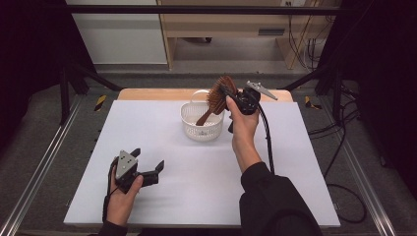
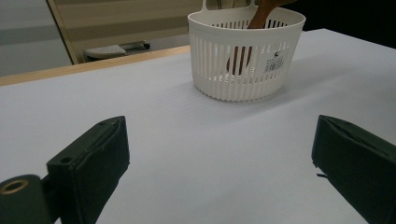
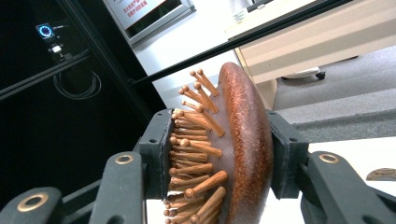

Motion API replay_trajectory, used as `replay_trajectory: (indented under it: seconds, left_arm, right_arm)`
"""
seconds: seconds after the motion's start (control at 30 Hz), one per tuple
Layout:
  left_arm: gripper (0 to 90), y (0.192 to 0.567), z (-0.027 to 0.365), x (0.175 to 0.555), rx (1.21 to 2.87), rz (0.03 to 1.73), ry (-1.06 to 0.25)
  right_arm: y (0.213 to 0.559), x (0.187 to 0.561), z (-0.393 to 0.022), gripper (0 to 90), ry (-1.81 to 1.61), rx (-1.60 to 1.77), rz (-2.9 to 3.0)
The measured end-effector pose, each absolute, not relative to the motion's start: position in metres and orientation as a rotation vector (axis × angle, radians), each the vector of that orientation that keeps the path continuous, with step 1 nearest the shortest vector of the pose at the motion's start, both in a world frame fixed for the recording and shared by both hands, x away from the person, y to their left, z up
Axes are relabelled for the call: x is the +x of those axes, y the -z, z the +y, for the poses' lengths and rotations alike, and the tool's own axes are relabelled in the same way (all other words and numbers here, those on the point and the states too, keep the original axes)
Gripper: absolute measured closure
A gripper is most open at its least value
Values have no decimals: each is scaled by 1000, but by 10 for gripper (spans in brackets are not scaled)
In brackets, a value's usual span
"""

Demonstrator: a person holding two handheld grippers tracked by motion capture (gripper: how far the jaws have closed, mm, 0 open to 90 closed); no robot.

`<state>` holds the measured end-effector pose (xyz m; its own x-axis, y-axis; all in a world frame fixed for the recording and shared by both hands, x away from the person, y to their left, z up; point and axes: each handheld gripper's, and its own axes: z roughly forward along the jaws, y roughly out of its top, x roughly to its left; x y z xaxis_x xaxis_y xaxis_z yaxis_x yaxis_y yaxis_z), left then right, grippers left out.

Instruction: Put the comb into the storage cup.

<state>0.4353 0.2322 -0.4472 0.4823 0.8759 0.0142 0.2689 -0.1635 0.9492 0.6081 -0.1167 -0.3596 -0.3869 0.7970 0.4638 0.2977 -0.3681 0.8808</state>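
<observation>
White tabletop (image 1: 187, 162) on a metal-framed stand, shelving and grey floor beyond its far edge. I have the right gripper (image 1: 227, 92) raised over the far middle, jaws clamped on the head of the wooden hairbrush (image 1: 215, 100): one pad on the pegs, the other on the smooth back (clear in the right gripper view). Brush handle slants down into the white slatted basket (image 1: 201, 129). My left gripper (image 1: 147, 162) rests near the left front, jaws wide, nothing between them, aimed at the basket.
</observation>
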Motion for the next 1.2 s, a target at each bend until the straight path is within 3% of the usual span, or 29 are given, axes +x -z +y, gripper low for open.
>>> replay_trajectory:
  seconds: [1.2]
  left_arm:
    - [42,447,232,435,1692,988,-729]
  right_arm:
    - [371,610,-107,502,-1829,1457,1482]
